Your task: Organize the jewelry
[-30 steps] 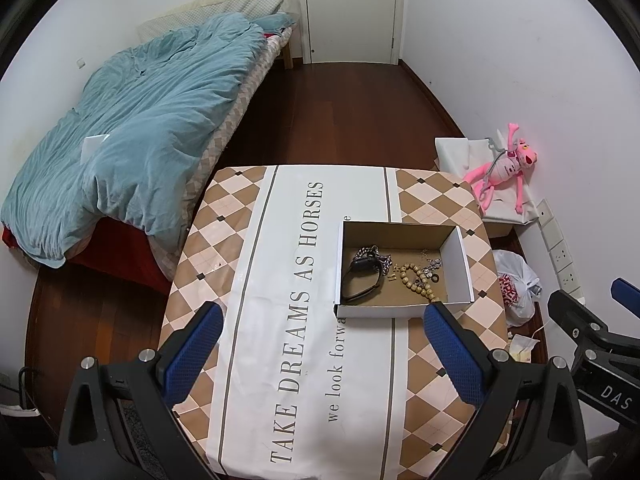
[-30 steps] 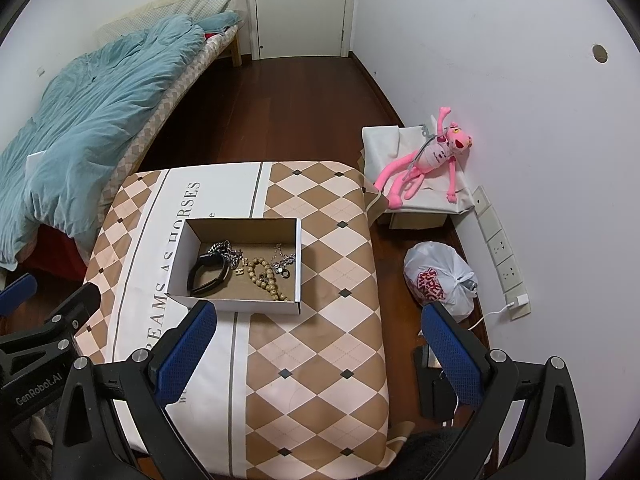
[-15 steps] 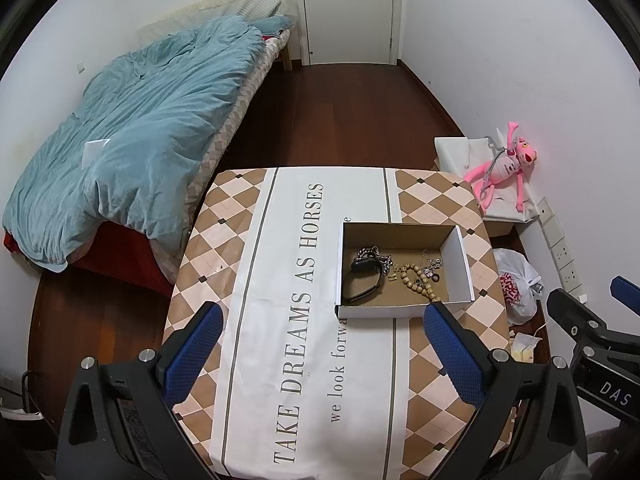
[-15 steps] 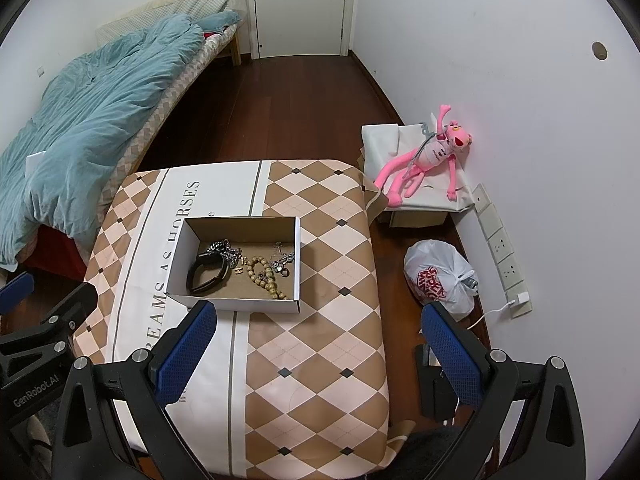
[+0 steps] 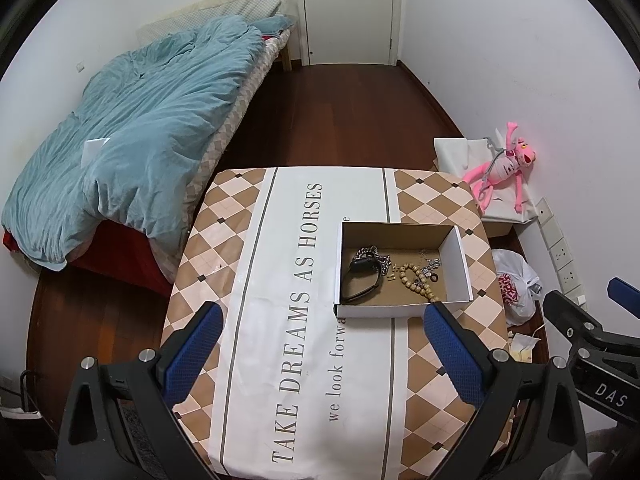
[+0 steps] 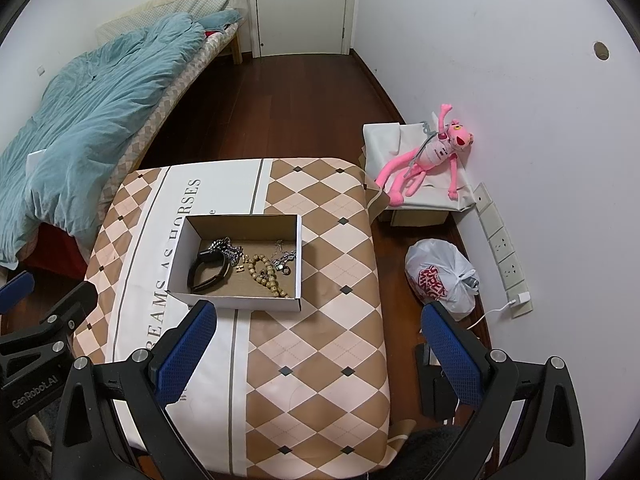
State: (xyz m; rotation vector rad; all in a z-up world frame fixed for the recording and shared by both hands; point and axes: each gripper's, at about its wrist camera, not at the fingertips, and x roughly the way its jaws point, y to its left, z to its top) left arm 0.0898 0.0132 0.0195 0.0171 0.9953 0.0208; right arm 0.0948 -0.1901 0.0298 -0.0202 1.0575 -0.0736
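Note:
An open cardboard box (image 5: 456, 264) (image 6: 298, 256) stands on the table with the checked cloth (image 5: 280, 320) (image 6: 320, 360). Inside lie a black band (image 5: 360, 280) (image 6: 208, 270), a silver chain (image 5: 380, 258) (image 6: 228, 250), a wooden bead bracelet (image 5: 414, 280) (image 6: 264, 274) and a small silver necklace (image 5: 430, 264) (image 6: 284, 260). My left gripper (image 5: 320, 344) is open and empty, held high above the table's near side. My right gripper (image 6: 316, 344) is open and empty, above the table's near right part.
A bed with a blue duvet (image 5: 132, 128) stands to the left. A pink plush toy (image 6: 428, 156) lies on a white box by the right wall. A white plastic bag (image 6: 440, 276) sits on the floor near wall sockets (image 6: 504, 248). A door (image 5: 348, 8) is at the far end.
Both grippers stay open; the views have shifted only slightly, with the table a little farther away than a second ago.

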